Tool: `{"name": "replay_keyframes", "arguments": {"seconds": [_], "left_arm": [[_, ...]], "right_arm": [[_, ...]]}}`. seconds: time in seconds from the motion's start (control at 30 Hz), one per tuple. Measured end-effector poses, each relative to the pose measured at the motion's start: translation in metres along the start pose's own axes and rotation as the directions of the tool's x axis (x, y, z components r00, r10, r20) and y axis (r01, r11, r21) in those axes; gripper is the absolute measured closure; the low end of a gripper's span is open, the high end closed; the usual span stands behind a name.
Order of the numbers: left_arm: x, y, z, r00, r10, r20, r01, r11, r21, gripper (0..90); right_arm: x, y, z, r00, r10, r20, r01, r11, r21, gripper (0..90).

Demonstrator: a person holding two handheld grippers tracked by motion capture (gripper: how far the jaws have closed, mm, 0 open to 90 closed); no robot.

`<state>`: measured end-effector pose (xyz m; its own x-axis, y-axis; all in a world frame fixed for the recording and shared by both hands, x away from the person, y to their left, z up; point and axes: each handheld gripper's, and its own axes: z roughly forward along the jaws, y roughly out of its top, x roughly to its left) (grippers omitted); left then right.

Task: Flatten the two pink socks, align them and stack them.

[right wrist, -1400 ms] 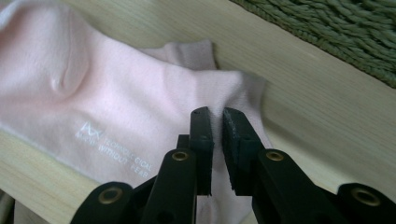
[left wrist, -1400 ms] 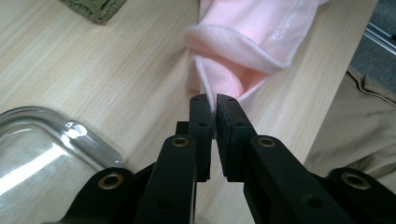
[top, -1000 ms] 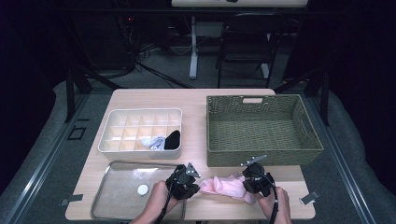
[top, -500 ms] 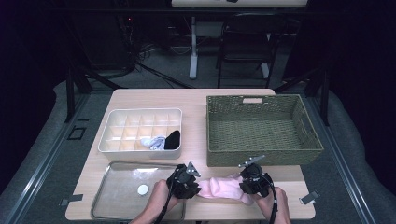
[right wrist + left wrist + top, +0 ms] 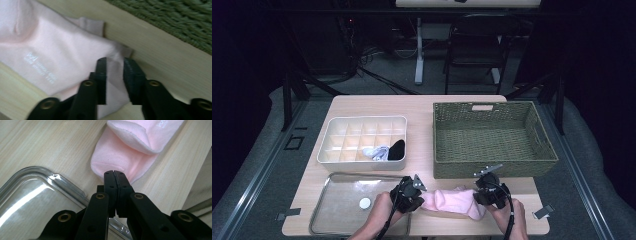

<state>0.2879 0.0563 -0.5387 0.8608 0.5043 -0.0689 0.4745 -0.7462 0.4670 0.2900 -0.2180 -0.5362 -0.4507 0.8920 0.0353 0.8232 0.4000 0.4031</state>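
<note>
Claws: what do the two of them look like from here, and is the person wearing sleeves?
Both are black. The left claw has two flat, matte jaws on linked arms with brass-coloured pivot rivets; the right claw is built the same. In the high view a grey plate tops the right one and a black cable trails back over the hand. No sleeves are visible on the forearms.

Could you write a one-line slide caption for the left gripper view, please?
Left gripper, jaws shut on the edge of a pink sock lying on the wooden table beside a metal tray.
</note>
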Motion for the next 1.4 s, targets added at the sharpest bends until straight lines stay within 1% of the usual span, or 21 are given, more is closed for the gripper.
{"name": "replay_keyframes", "arguments": {"seconds": [0.03,0.13,0.33,0.4,0.47,0.6,0.63,0.7,0.73,0.77,0.83,0.9,0.97,1.03,1.07,1.13,1.2,1.27,1.3,1.33,1.4], "left_arm": [[0.001,0.000,0.000,1.0000,-0.005,0.003,0.005,1.0000,-0.003,88.9],[0.000,0.000,0.002,0.9999,0.001,0.011,-0.001,0.9999,0.015,86.3],[-0.002,0.000,0.006,0.9999,0.004,0.012,-0.004,0.9995,0.032,86.4],[-0.002,-0.001,0.006,0.9999,0.011,0.006,-0.012,0.9992,0.037,86.6],[-0.002,-0.001,0.006,0.9999,0.008,0.010,-0.009,0.9991,0.043,86.9],[-0.001,-0.001,0.006,1.0000,0.004,0.003,-0.004,0.9993,0.037,88.5],[-0.001,-0.001,0.006,1.0000,0.003,0.003,-0.003,0.9994,0.034,88.6],[0.000,-0.001,0.006,1.0000,-0.001,0.006,0.001,0.9995,0.030,88.2],[0.001,-0.001,0.006,0.9998,-0.018,0.012,0.017,0.9997,0.015,86.8],[0.001,0.000,0.006,0.9992,-0.031,0.027,0.031,0.9995,-0.001,84.1],[0.001,0.003,0.003,0.9984,-0.045,0.034,0.046,0.9988,-0.018,71.8],[0.000,0.005,0.002,0.9970,-0.055,0.054,0.057,0.9978,-0.034,65.9],[-0.001,0.006,0.004,0.9972,-0.061,0.043,0.063,0.9973,-0.038,54.6],[-0.001,0.007,0.009,0.9978,-0.059,0.030,0.059,0.9981,-0.018,51.1],[-0.002,0.008,0.012,0.9985,-0.048,0.025,0.048,0.9988,-0.002,52.0],[-0.003,0.008,0.017,0.9995,-0.029,0.010,0.029,0.9992,0.028,55.9],[-0.005,0.008,0.021,1.0000,-0.007,-0.002,0.007,0.9989,0.046,63.8],[-0.007,0.009,0.021,0.9994,0.023,-0.026,-0.022,0.9980,0.059,72.0],[-0.008,0.009,0.022,0.9995,0.025,-0.018,-0.024,0.9980,0.058,75.8],[-0.009,0.009,0.022,0.9995,0.029,-0.015,-0.028,0.9980,0.057,80.6],[-0.010,0.009,0.022,0.9988,0.045,-0.018,-0.044,0.9972,0.061,82.9]], "right_arm": [[-0.003,0.000,0.001,0.9999,0.016,-0.001,-0.016,1.000,-0.011,56.2],[-0.006,-0.001,0.009,0.9995,0.026,-0.019,-0.025,1.000,0.012,55.3],[-0.002,0.000,0.013,0.9994,0.005,-0.035,-0.004,0.999,0.033,79.6],[-0.002,0.000,0.012,0.9991,0.012,-0.042,-0.011,0.999,0.034,84.7],[-0.004,0.000,0.009,0.9999,0.004,-0.010,-0.003,0.999,0.049,86.1],[-0.012,-0.002,0.000,0.9986,0.010,0.053,-0.012,0.999,0.037,86.1],[-0.014,-0.002,-0.001,0.9985,0.016,0.053,-0.017,0.999,0.036,86.0],[-0.018,-0.004,-0.002,0.9991,0.032,0.026,-0.033,0.999,0.030,85.9],[-0.018,-0.004,-0.001,0.9993,0.027,0.026,-0.028,0.999,0.037,85.9],[-0.016,-0.004,0.002,0.9987,0.038,0.033,-0.039,0.999,0.023,85.8],[-0.013,-0.003,0.003,0.9998,0.014,0.016,-0.014,0.999,0.053,85.8],[-0.009,-0.002,0.005,0.9999,-0.002,0.016,0.001,0.998,0.058,85.8],[-0.004,-0.001,0.006,1.0000,-0.008,0.003,0.008,0.998,0.057,85.8],[-0.002,0.000,0.006,0.9998,-0.016,-0.011,0.016,0.998,0.059,85.8],[0.001,-0.001,0.008,0.9997,-0.009,-0.022,0.009,0.999,0.032,85.7],[0.003,0.000,0.008,0.9992,-0.032,-0.024,0.033,0.998,0.046,85.4],[0.006,0.001,0.009,0.9984,-0.051,-0.023,0.052,0.997,0.055,84.1],[0.006,0.001,0.009,0.9985,-0.049,-0.025,0.051,0.997,0.056,80.9],[0.004,0.001,0.010,0.9987,-0.036,-0.035,0.038,0.998,0.042,80.4],[0.000,0.001,0.008,0.9988,-0.029,-0.040,0.031,0.998,0.053,80.6],[-0.002,0.000,0.008,0.9989,-0.007,-0.047,0.009,0.999,0.042,81.0]]}}
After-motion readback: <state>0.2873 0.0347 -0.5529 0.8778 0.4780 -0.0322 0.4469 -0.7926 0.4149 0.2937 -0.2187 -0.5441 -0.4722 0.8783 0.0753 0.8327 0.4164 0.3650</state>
